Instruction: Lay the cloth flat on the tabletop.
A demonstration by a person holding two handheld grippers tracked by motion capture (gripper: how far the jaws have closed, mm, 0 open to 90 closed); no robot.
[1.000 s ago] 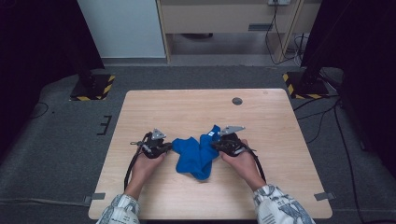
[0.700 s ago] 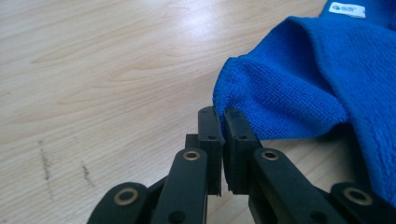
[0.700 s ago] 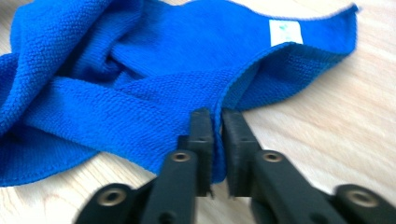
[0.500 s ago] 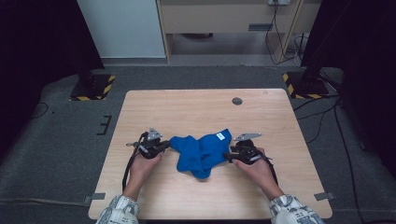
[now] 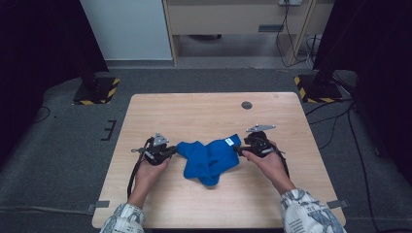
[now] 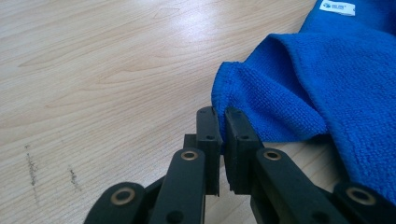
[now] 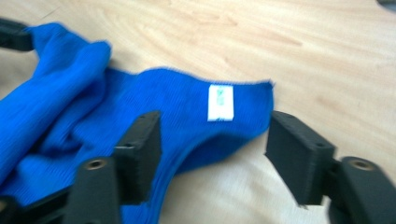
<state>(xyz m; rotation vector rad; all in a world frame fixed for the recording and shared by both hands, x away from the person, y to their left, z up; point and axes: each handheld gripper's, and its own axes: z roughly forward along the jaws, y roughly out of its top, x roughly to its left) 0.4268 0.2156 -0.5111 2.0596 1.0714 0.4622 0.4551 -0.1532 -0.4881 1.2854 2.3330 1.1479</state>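
Cloth [image 5: 209, 160] of bright blue lies crumpled near the middle of the counter [image 5: 194, 114], stretched roughly from side to side between the person's 2 hands, with a loose lobe sagging toward the near edge. The left tool [image 5: 171, 151] has its jaws pressed together on the cloth's left corner; in the left gripper view that hem [image 6: 223, 116] sits pinched between the 2 black pads, held just above the wood. The right tool [image 5: 239, 149] stands just beside the opposite end, its jaws spread; they have just been opening, and in the right gripper view the corner bearing the small white label [image 7: 220, 102] lies ahead of the parted pads, which press on nothing. So the cloth's long axis runs straight from 1 tool to the other, and the right hand [image 5: 265, 160] is the nearer one to the free labelled corner, which lies just to its left and slightly away from the person. I judge that any fresh grip would be made there, with the left end already anchored. The counter is pale wood with faint scuffs, and it carries a small dark round disc [image 5: 247, 105] near its far edge, well apart from the cloth. Beyond lie grey carpet, 2 black stands on yellow-and-black striped feet [image 5: 97, 92], trailing cables and a pale cabinet.
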